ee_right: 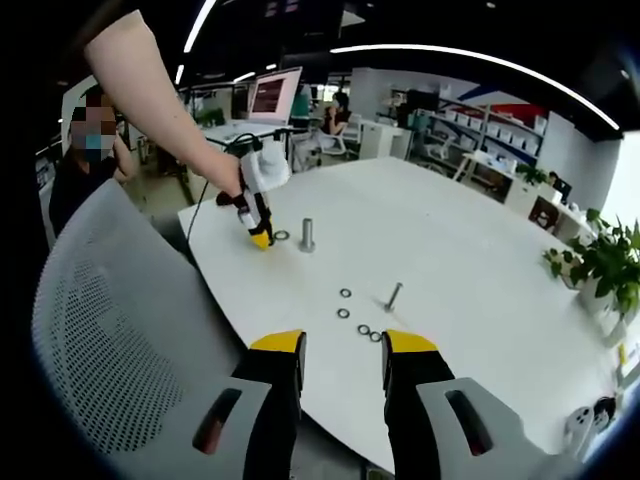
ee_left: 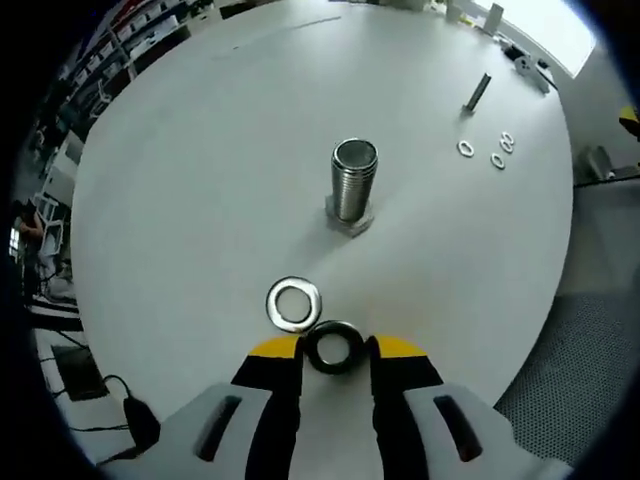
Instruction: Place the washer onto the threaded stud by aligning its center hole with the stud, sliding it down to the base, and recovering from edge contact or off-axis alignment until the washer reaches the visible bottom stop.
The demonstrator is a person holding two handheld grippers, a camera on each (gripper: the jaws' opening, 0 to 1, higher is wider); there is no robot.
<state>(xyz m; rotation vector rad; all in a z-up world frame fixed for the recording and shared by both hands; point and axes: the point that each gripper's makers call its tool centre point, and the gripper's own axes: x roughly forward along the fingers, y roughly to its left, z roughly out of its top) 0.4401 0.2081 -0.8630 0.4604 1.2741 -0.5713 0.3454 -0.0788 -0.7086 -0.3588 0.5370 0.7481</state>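
Note:
The threaded stud (ee_left: 354,185) stands upright on its hex base in the middle of the round white table (ee_left: 200,180). My left gripper (ee_left: 336,345) is low over the table in front of the stud, shut on a dark washer (ee_left: 313,350) held between its yellow tips. A silver washer (ee_left: 294,303) lies flat just ahead of the tips, to the left. In the right gripper view a person's hand holds the left gripper (ee_right: 262,235) beside the stud (ee_right: 307,235) and the silver washer (ee_right: 281,236). My right gripper (ee_right: 345,345) hangs open near the table edge, holding nothing.
A small bolt (ee_left: 477,93) and three small washers (ee_left: 498,160) lie at the far right of the table; they appear as the bolt (ee_right: 394,296) and washers (ee_right: 343,313) in front of my right gripper. A grey mesh chair (ee_right: 110,340) stands left of the table.

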